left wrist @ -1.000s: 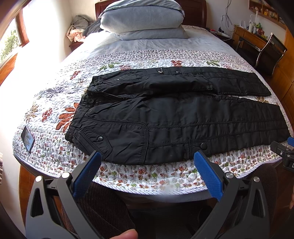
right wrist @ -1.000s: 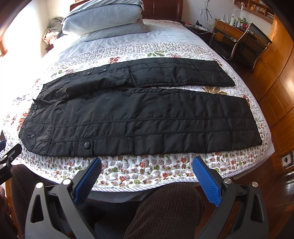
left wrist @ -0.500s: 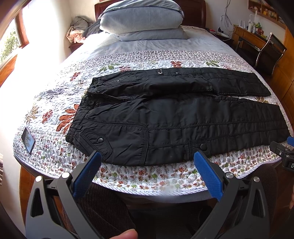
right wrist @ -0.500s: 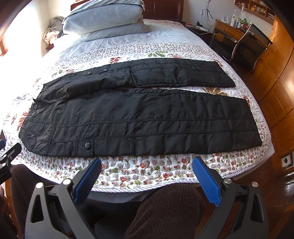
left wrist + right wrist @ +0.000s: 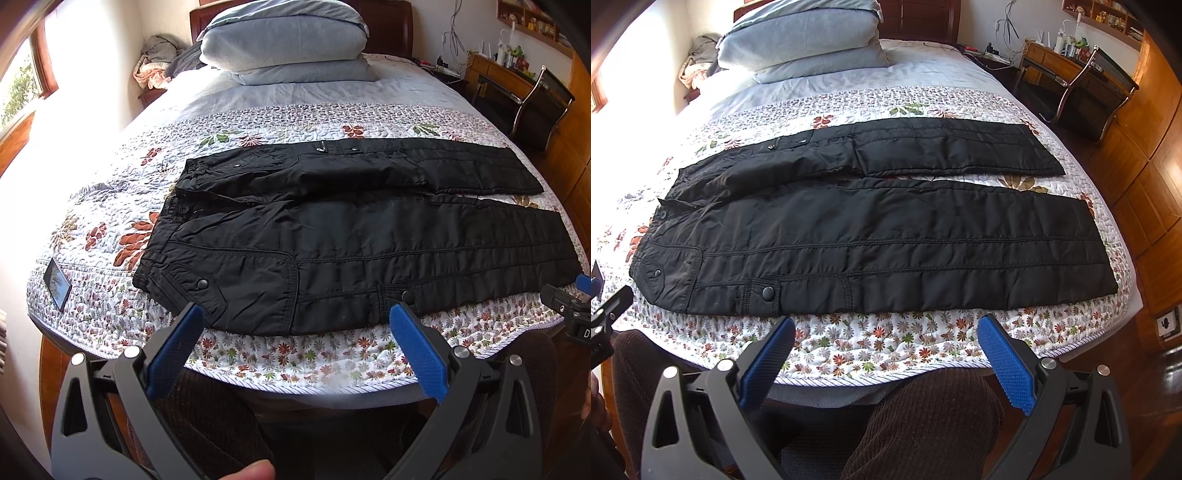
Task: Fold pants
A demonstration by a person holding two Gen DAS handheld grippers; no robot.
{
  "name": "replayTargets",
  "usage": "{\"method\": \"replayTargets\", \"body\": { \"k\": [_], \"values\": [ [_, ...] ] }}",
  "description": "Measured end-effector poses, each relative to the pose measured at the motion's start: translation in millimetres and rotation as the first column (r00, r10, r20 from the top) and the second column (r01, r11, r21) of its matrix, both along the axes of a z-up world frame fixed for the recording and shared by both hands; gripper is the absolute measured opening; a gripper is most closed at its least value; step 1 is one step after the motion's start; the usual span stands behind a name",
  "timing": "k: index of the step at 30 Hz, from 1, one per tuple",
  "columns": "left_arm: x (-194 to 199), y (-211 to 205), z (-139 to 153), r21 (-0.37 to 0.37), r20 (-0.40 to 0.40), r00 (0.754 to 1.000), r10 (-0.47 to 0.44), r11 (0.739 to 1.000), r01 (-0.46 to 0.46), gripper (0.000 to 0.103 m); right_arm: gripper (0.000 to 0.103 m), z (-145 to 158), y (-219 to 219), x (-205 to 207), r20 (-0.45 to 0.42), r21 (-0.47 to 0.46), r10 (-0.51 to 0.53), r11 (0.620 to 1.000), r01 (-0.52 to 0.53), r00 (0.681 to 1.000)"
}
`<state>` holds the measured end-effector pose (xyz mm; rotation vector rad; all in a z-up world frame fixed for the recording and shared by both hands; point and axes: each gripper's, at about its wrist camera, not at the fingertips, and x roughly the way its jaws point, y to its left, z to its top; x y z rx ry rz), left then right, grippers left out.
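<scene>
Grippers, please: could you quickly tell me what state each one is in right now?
Left gripper: open, holding nothing, short of the black pants.
Right gripper: open, holding nothing, over the floral quilt.

Pants (image 5: 369, 240) of black quilted synthetic cloth, faint sheen, matt dark snap studs, quilt (image 5: 295, 354) of stitched floral cotton, matt, gripper pads (image 5: 1004, 365) of blue textured rubber on matt black plastic arms, headboard (image 5: 391, 26) of glossy dark wood

Pants (image 5: 354, 236) on bed (image 5: 110, 206), pillows (image 5: 288, 48) behind
</scene>
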<state>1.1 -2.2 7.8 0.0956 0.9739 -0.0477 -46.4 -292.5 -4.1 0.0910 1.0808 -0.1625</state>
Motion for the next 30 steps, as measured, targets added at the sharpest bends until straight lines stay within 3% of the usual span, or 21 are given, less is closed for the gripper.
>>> {"method": "replayTargets", "body": {
  "k": [1,4,6,13,19,22,25,27,30],
  "values": [
    [0.5,1.8,0.2,-0.027,-0.007,1.0,-0.009,1.0,0.009,0.101,0.1,0.9,-0.4,-0.2,0.002,-0.001,-0.001,1.0,0.001,1.0],
    [3.8,13.2,1.2,-0.199,-0.037,0.998,-0.053,0.979,0.045,0.101,0.1,6.8,-2.6,-0.7,0.013,-0.005,-0.008,1.0,0.008,1.0],
    [7.8,24.2,2.6,-0.255,-0.043,0.998,-0.045,0.966,0.032,0.101,0.1,13.4,-6.4,-0.6,0.027,-0.015,-0.016,1.0,0.017,0.999],
    [59.9,87.5,16.8,-0.294,-0.047,0.993,0.109,0.948,-0.118,0.101,0.1,36.9,-27.9,8.6,0.095,-0.045,-0.025,0.999,0.029,0.995],
    [160.3,163.9,20.3,-0.301,-0.154,0.961,0.228,0.916,-0.265,0.101,0.1,42.5,-45.7,34.2,0.118,-0.073,0.006,0.997,0.003,0.993],
    [219.6,193.6,5.8,-0.289,-0.234,0.943,0.235,0.91,-0.298,0.1,0.1,32.9,-56.0,51.4,0.101,-0.084,0.016,0.996,-0.008,0.995],
    [274.2,221.3,-22.3,-0.284,-0.332,0.91,0.25,0.893,-0.349,0.1,0.1,14.3,-64.2,73.2,0.064,-0.106,0.019,0.994,-0.013,0.998],
    [304.0,235.9,-45.0,-0.265,-0.382,0.885,0.267,0.886,-0.381,0.1,0.1,-0.4,-68.6,91.1,0.038,-0.118,0.023,0.993,-0.019,0.999],
    [334.9,252.6,-76.3,-0.293,-0.439,0.858,0.268,0.86,-0.419,0.1,0.1,-22.1,-75.6,118.1,-0.002,-0.094,0.026,0.995,-0.026,1.0]
  ]
}}
